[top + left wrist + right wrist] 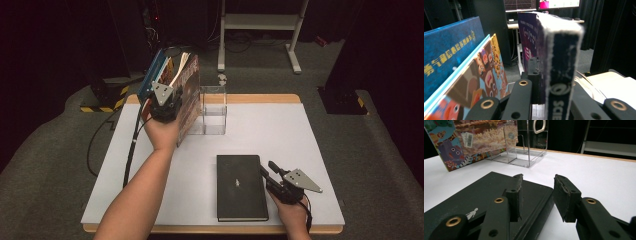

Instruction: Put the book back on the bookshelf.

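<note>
Several books stand upright at the table's back left, leaning against a clear acrylic holder (213, 112). My left gripper (164, 100) is among them, shut on a thick purple book (559, 62) whose worn spine faces the left gripper view. A blue book (449, 50) and a colourful picture book (486, 75) lean to its left. A black notebook (240, 187) lies flat near the front edge. My right gripper (266, 167) sits low at its right edge, open. One jaw is above the cover (499, 195) and the other over bare table, neither pressing on it.
The white table (300, 135) has a wooden rim. In the right gripper view the clear holder (524, 150) stands beyond the notebook, beside a picture book's back cover (474, 140). A white desk frame (260, 22) and black-and-yellow stand feet (102, 102) are on the floor behind.
</note>
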Demonstrator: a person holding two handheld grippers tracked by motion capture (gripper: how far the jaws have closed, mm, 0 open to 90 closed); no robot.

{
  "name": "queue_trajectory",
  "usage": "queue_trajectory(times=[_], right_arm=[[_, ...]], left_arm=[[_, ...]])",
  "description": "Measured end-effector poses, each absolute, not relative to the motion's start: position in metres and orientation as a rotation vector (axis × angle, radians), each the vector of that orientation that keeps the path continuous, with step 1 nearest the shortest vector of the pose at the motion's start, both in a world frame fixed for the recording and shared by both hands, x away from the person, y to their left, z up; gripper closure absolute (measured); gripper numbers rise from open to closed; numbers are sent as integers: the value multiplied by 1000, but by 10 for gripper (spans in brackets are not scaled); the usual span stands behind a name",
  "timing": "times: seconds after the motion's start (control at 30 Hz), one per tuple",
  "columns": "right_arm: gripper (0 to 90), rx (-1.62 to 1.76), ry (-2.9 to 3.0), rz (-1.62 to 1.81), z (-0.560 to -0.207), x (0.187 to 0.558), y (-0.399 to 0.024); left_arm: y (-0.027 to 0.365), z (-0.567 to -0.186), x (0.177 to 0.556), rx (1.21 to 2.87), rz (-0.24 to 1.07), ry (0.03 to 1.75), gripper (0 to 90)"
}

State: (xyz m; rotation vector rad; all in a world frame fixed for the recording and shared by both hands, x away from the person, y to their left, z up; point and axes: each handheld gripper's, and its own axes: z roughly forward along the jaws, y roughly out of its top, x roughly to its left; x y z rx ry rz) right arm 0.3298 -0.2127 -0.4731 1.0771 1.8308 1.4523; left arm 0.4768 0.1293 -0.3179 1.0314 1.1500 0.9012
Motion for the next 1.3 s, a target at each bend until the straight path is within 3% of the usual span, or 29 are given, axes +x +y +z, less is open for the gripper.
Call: queue_trajectory(times=[0.67,1.3], right_arm=[[593,1075,1825,1452,-473,329,-212],[594,1072,1833,1450,-474,328,-210]], left_arm=[[119,-342,507,1034,913,1186,838],[122,-353,511,1014,929,1183,835]])
